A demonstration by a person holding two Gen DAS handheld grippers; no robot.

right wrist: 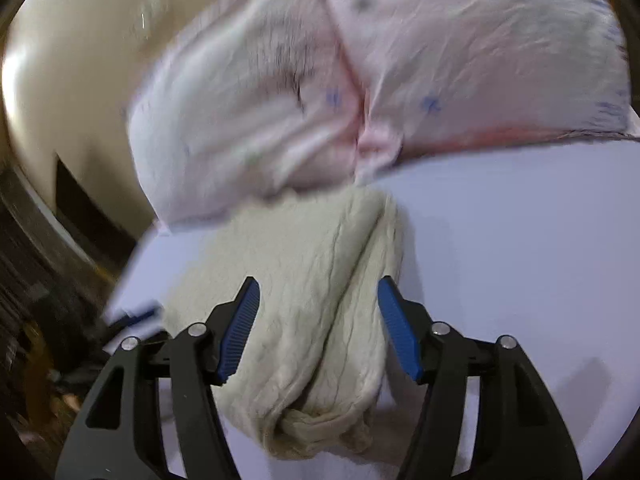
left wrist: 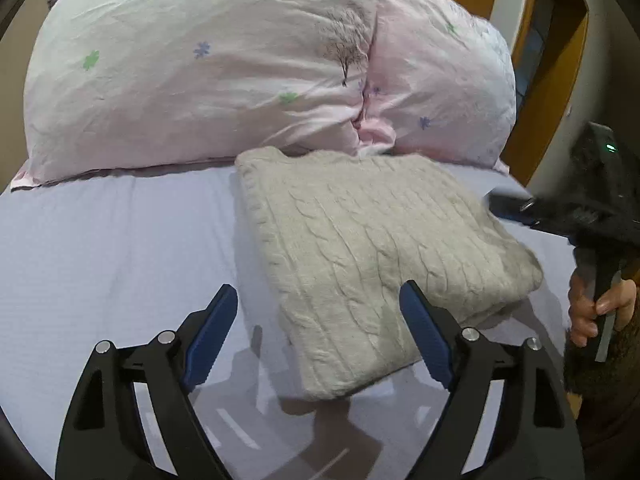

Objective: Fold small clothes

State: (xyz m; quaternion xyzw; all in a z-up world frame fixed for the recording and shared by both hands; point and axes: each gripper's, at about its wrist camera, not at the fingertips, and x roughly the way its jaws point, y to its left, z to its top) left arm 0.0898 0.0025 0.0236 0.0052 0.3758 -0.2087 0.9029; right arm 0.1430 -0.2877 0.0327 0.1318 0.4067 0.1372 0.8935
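A cream cable-knit sweater (left wrist: pixel 360 248) lies folded into a thick rectangle on the lavender bed sheet (left wrist: pixel 100 248), just below the pillows. My left gripper (left wrist: pixel 316 300) is open and empty, hovering over the sweater's near corner. The right gripper's body shows at the right edge of the left wrist view (left wrist: pixel 592 208), held in a hand. In the right wrist view, my right gripper (right wrist: pixel 318 296) is open and empty above the sweater's (right wrist: pixel 304 320) bunched edge; that view is blurred by motion.
Two pink flowered pillows (left wrist: pixel 200 72) lie against the head of the bed, also showing in the right wrist view (right wrist: pixel 280 100). A wooden frame and wall (left wrist: pixel 552 60) stand at the far right. The bed's edge (right wrist: pixel 132 276) drops off at the left of the right wrist view.
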